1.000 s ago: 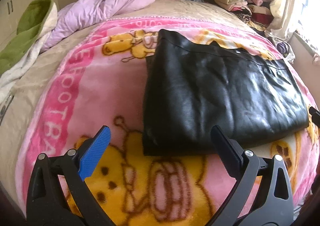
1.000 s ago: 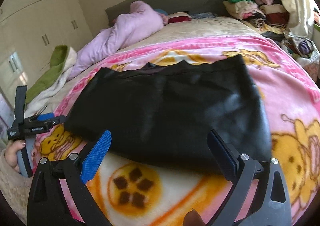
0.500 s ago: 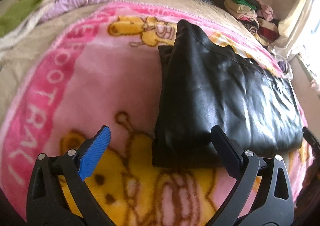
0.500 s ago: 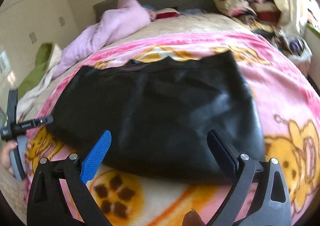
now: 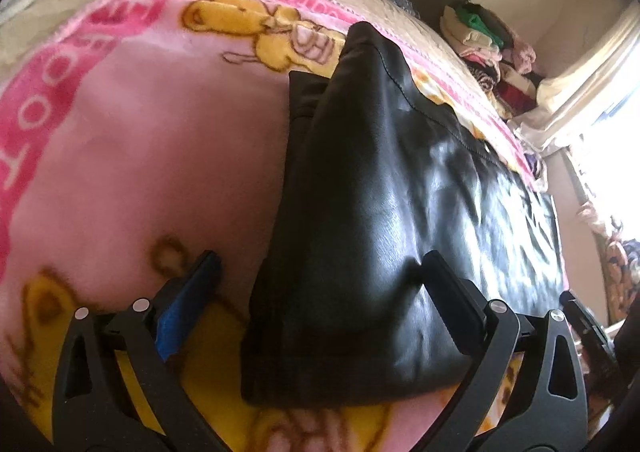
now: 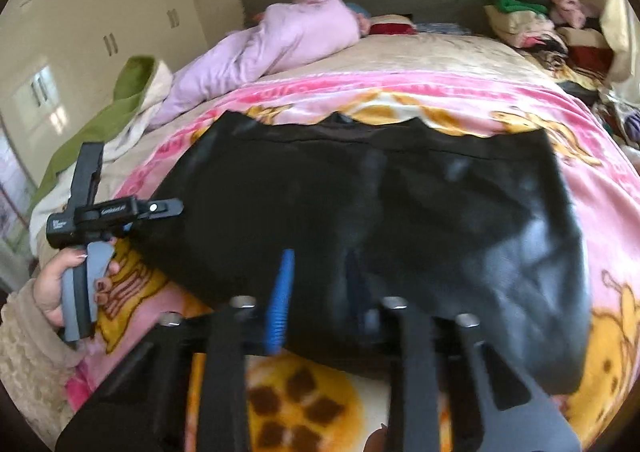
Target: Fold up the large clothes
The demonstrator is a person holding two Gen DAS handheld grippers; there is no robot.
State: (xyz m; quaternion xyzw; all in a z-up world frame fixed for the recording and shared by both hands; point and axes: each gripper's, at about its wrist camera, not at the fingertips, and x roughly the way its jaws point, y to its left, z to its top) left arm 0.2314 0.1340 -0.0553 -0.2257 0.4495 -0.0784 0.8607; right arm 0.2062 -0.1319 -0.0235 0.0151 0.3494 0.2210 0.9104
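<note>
**Near hem pinched, left corner not yet taken**

Lies flat and already doubled on the pink cartoon-print fleece blanket (image 6: 600,236) covering the bed: a glossy black faux-leather garment (image 6: 400,219), near hem towards both cameras.

Right gripper (image 6: 316,292), jaws just closing to a narrow gap on the near edge, black fabric between them; blur hides whether the pads press, so firm hold cannot be confirmed. Left gripper (image 5: 320,284) spread wide, straddling the garment's near left corner (image 5: 344,372), black finger touching the fabric, nothing clamped.

Likely heavier than cloth, supple yet springy, slick-surfaced; folds probably bulge back. Best taken at the thick stitched hem and corners, through every layer, lifted evenly on both sides to stop layers sliding apart.
</note>
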